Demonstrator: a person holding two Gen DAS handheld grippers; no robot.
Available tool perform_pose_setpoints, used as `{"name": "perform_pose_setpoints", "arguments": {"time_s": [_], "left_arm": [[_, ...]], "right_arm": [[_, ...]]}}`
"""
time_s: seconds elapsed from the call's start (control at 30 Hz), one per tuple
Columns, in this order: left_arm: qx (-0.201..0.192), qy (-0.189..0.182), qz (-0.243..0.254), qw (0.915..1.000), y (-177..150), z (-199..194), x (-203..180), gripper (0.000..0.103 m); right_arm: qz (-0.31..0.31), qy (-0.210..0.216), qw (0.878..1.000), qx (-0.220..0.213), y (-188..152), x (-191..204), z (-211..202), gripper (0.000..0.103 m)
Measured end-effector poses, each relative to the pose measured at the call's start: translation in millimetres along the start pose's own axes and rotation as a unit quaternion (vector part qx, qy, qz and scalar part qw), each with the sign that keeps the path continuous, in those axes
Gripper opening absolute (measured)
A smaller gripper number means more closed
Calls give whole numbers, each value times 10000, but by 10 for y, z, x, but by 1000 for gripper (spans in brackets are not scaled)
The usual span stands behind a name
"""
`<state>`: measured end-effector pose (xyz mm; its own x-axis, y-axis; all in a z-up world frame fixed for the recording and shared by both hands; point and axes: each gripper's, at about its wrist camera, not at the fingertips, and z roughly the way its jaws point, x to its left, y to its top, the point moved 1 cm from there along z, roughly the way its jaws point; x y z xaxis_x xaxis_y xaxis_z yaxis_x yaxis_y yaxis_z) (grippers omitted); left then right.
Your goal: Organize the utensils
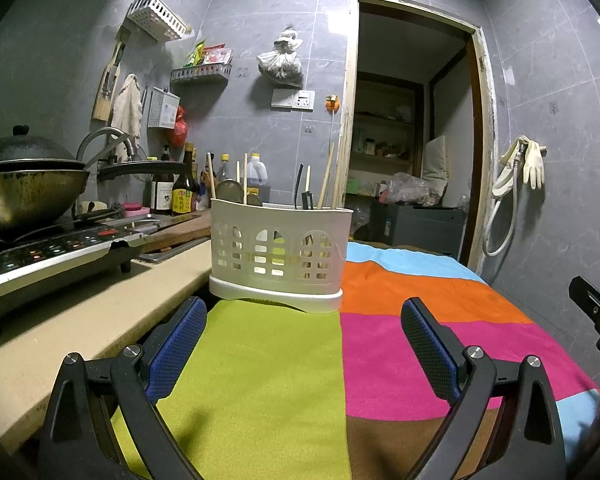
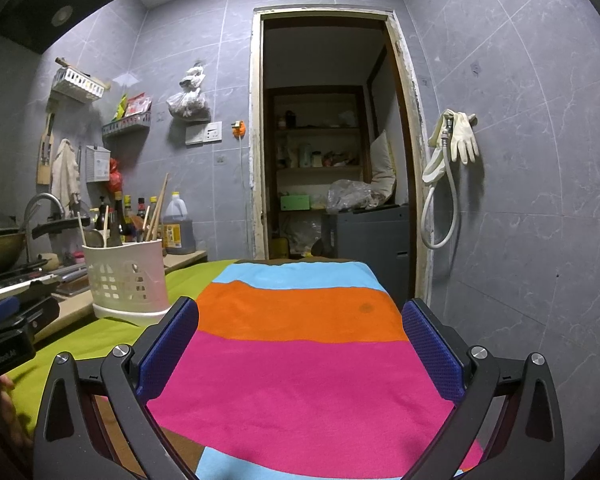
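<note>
Tools (image 1: 304, 320) gape before caddy (image 1: 278, 248) holding chopsticks (image 1: 326, 176).

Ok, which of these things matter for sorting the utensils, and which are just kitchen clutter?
For the job:
- white caddy on the striped cloth
- chopsticks and spoons standing in it
- left claw and right claw, both open and empty

Just lying about:
- wok
- hob
- sauce bottles
- oil jug
- rubber gloves
- wall racks
</note>
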<state>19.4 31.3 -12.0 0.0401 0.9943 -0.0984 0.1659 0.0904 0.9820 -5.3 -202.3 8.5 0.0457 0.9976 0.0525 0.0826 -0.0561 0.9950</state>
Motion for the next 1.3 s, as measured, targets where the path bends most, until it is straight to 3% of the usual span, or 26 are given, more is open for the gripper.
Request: {"name": "perform_pose_setpoints", "arguments": {"time_s": [1.3], "left_arm": [[-10,-36,69,10000,-23,-16,10,96]], "right_arm": [[30,-19,10000,19,3,-17,-5,103]]}}
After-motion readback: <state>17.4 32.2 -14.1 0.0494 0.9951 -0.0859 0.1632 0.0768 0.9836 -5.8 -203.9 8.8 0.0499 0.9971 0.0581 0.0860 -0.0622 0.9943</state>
